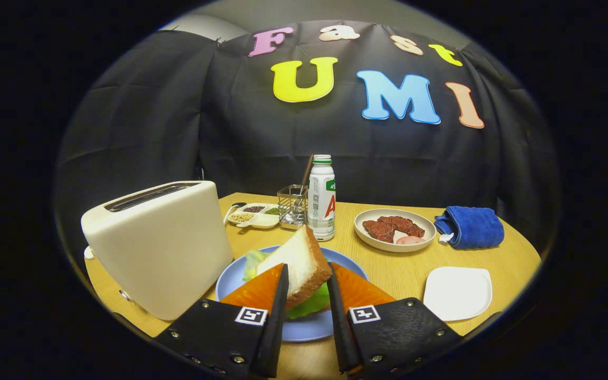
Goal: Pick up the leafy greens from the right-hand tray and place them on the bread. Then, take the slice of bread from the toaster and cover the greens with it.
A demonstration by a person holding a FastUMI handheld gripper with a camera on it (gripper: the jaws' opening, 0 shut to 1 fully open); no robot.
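My gripper [306, 274] is shut on a slice of bread [298, 258], with one finger on each side of it. The slice is tilted, its far corner raised, and it hangs just over the blue plate [227, 285]. Leafy greens [309, 307] lie on that plate under the slice, and more of the leaf [253, 262] sticks out to the left of it. Whatever lies beneath the greens is hidden. The cream toaster [161, 248] stands left of the plate, close to my left finger. A white tray [457, 293] sits to the right of my fingers with nothing on it.
Beyond the plate stand a white bottle [322, 198], a wire holder [292, 206] and a divided dish of seeds [254, 215]. A plate of meat [393, 229] and a folded blue cloth [470, 227] lie at the back right of the wooden table [399, 269].
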